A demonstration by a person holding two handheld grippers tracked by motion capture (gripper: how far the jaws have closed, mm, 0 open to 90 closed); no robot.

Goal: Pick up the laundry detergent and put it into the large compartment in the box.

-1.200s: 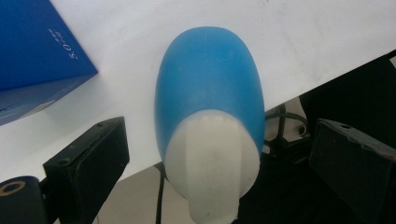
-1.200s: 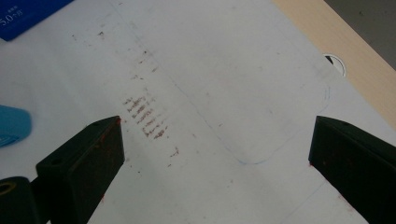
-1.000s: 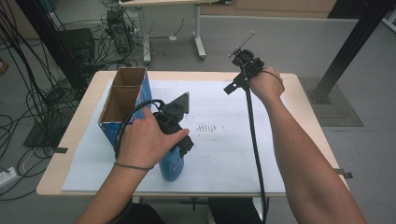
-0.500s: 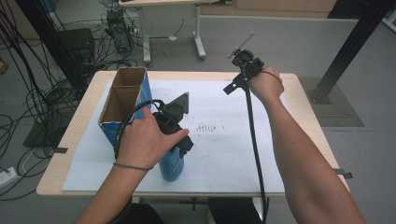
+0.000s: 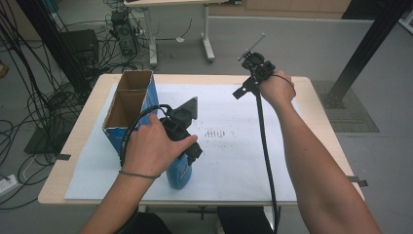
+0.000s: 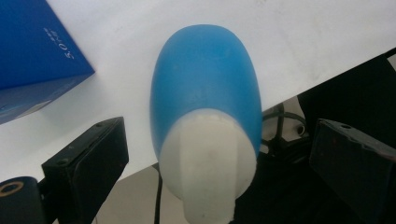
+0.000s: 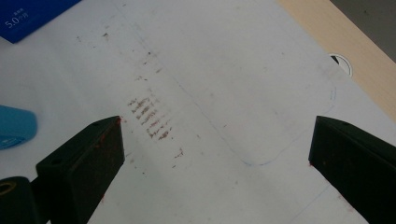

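No visible change, hands and tongs unmoved

High view overhead facing forward, claw views close, sharing white sheet (image 5: 243,156)

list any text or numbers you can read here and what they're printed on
"5.0" with two small characters after it, too small to read: white print on the blue cardboard box, in the right gripper view.
"5.0" again, blurred and seen sideways, on the same box in the left gripper view.
Blue bottle: no readable print.
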